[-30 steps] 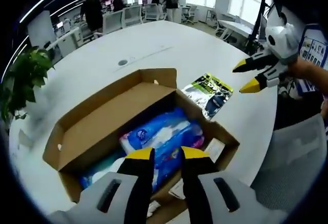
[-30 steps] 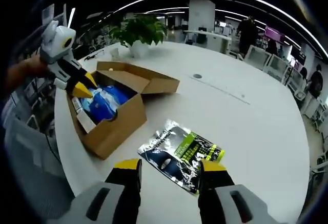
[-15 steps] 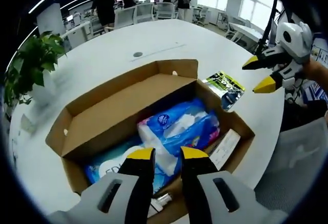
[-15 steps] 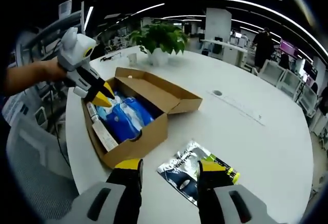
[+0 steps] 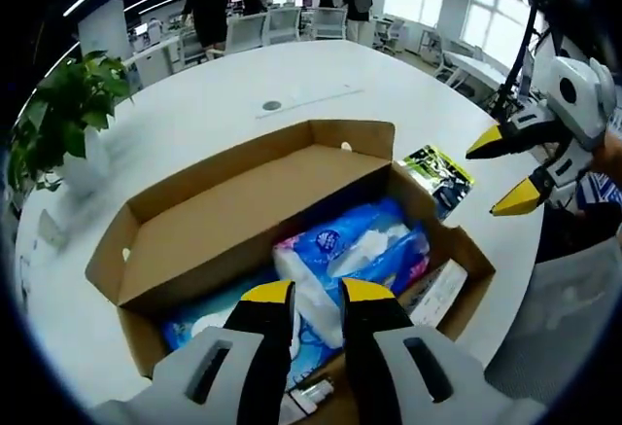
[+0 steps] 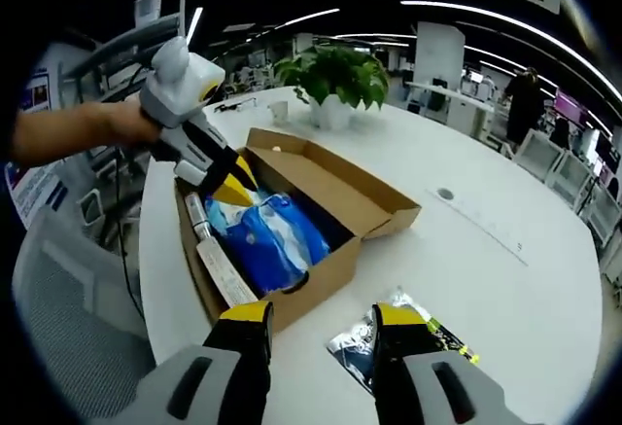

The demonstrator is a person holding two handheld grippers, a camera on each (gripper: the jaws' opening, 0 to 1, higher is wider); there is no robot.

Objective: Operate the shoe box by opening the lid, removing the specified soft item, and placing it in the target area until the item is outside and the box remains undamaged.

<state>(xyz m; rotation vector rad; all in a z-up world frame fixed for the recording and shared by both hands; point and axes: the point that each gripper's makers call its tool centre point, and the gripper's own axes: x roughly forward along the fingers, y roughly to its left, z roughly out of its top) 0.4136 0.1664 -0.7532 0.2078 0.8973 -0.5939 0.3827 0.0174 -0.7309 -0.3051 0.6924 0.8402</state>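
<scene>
Left tongs (image 5: 318,292) hung over the near end of the open shoe box (image 5: 194,240), tips narrow w/ a slim gap, holding nothing. In the right gripper view the same tongs (image 6: 233,188) pointed down at the near-left end of the box (image 6: 335,192), just above the contents; touching or not, couldn't tell. Right tongs (image 6: 322,313) sat outside the box, near its long side wall, moderately open & empty; in the left gripper view they (image 5: 513,170) showed off to the right past the box corner, spread apart.

Lid was already folded back, lying flat w/ its inside up (image 5: 238,206). The soft item, a blue-and-white plastic pack (image 5: 345,255), prob. tissues or wipes, lay inside the box (image 6: 272,240), directly ahead of & under the left tongs. Its long axis ran roughly along the box length. A second teal pack (image 5: 199,323) sat beside it, plus a thin flat white box (image 5: 442,284) against the side wall.

Key relation: left tongs were clearly nearer the pack; right tongs stood well off, outside. Likely next: left tongs drop & pinch the pack across its short width.

A foil pouch w/ green print (image 6: 403,333) lay on the white bench (image 6: 505,279) beside the box, prob. near the target area. Potted plant (image 6: 335,80) stood beyond.
</scene>
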